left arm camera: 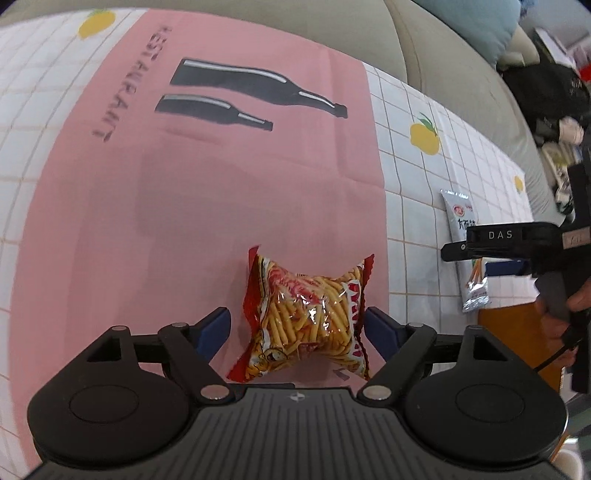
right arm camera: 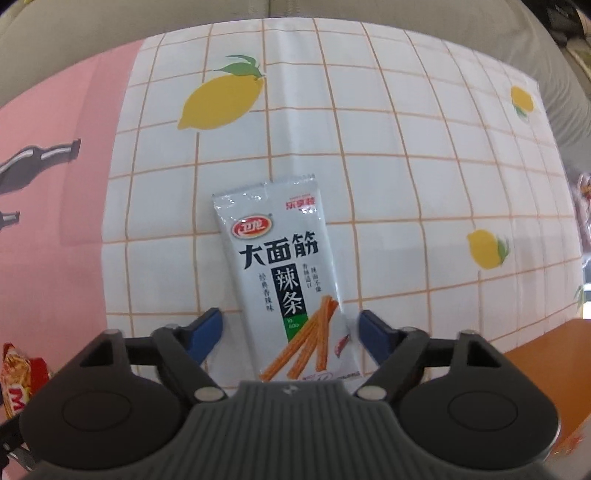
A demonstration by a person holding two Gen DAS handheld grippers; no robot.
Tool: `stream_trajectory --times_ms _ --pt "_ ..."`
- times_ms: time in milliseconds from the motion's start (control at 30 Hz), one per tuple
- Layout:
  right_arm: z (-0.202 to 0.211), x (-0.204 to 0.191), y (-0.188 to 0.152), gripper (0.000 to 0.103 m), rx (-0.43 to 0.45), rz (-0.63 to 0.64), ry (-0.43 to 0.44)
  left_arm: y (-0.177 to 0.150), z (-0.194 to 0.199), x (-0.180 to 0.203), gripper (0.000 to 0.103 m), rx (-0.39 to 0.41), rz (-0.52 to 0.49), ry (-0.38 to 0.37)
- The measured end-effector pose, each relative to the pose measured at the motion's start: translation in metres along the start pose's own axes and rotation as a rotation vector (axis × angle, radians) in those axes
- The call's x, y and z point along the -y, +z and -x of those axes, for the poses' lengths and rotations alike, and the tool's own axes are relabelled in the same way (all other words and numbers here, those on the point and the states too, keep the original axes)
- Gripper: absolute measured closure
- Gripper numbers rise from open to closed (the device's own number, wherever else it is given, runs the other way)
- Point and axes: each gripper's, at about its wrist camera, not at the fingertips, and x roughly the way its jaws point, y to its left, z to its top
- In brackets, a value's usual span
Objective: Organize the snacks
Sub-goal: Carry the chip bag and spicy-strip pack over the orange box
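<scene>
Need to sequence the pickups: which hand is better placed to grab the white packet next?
Right. The right gripper is open with the white packet lying between its fingers on the checked cloth. The left gripper is open around the red bag on the pink mat, well aside.

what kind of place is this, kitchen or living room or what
Probably a home living room: a beige sofa with a blue cushion stands behind a low table under a lemon-print tablecloth, and clutter is piled at the far right.
</scene>
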Motion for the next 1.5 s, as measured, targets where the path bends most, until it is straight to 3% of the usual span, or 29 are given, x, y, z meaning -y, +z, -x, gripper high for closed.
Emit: stream_trajectory --times_ms 100,233,267,433,567,867,1100,1500 --pt "0.000 0.007 -0.002 0.024 0.009 -0.033 0.019 -0.003 -0.002 -0.004 0.008 0.002 0.038 -0.035" --pt "0.009 0.000 -0.012 0.048 0.057 0.002 0.025 -0.007 -0.001 0.002 0.017 0.024 0.025 -0.046" --pt "0.010 -0.004 -0.016 0.050 0.061 0.021 0.026 -0.008 -0.001 0.004 0.021 0.030 0.016 -0.046" --pt "0.016 -0.024 -0.043 0.053 0.106 0.118 0.040 -0.014 0.002 0.013 0.035 0.062 -0.031 -0.017" --pt "0.021 -0.035 -0.067 0.055 0.132 0.155 0.065 -0.021 0.004 0.015 0.039 0.068 -0.037 -0.010" --pt "0.038 -0.047 -0.130 0.056 0.173 0.164 0.192 -0.055 0.023 0.013 0.041 0.121 0.033 -0.032" --pt "0.067 -0.032 -0.188 0.057 0.232 0.118 0.306 -0.086 0.047 0.018 0.042 0.162 0.055 -0.057" --pt "0.157 0.012 -0.259 0.057 0.434 0.059 0.424 -0.129 0.099 0.075 0.043 0.232 -0.056 -0.128"
